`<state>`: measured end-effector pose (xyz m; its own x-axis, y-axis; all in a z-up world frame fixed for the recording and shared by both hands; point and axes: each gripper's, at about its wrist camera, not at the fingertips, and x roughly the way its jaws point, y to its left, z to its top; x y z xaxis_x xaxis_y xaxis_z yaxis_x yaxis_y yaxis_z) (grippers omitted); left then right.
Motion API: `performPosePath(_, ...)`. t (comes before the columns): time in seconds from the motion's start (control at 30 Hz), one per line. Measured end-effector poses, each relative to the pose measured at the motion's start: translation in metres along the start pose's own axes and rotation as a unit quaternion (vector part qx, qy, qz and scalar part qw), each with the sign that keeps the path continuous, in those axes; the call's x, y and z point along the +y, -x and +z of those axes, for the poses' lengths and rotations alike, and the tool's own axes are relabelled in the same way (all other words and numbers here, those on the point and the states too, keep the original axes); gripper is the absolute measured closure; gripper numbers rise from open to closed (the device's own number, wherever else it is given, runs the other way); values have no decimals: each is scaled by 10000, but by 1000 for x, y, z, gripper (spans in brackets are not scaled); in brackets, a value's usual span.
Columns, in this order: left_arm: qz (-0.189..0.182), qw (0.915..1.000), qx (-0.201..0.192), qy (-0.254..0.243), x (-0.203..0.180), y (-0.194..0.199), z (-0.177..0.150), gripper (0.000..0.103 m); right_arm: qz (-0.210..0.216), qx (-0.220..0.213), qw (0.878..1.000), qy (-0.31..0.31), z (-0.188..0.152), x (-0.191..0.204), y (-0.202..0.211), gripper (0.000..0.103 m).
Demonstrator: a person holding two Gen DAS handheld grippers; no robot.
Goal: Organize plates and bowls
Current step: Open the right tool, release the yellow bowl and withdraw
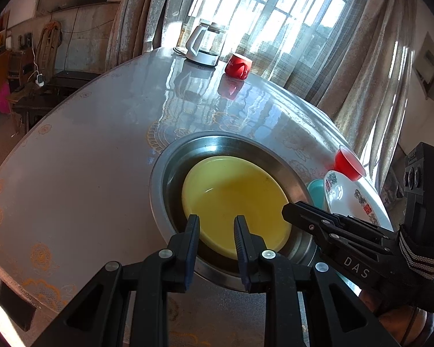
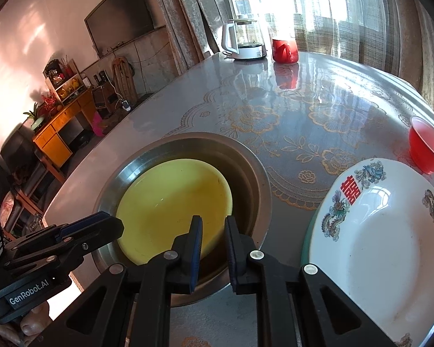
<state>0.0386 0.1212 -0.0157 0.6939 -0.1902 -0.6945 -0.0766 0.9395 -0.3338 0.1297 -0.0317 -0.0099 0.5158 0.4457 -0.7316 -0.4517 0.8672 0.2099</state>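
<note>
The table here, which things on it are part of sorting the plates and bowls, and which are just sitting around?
Part of the job:
yellow bowl, inside the steel basin
white patterned plate, resting on a teal dish
small red bowl

Just lying about:
glass kettle at the table's far edge
red cup beside the kettle

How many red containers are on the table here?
2. A red jar stands at the far edge beside the kettle; a small red cup sits just beyond the white plate. Others may be out of view.
</note>
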Motion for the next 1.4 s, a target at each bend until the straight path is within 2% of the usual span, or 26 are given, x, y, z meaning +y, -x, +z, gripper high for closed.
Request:
performPosePath(0.3, 199, 9997, -107, -115, -1, 3, -1, 78, 147, -135, 9997, -129, -3, -4, 4, 83)
performPosePath(0.63, 376, 9988, -186, -255, -5, 3, -2, 78, 173, -267, 9993, -207, -7, -4, 9, 83)
performPosePath(0.7, 439, 9984, -220, -298, -6, 4, -2, 78, 201, -315, 9990, -239, -7, -4, 11, 80)
performPosePath(1.03, 508, 9970, -338, -480, -14, 9, -1, 77, 420, -556, 9964, -483, -8, -13, 23, 76)
performPosePath(1.4, 488, 9943, -410, -851, -40, 10, 3, 77, 440, -817, 9923, -824, -7, -34, 45, 73)
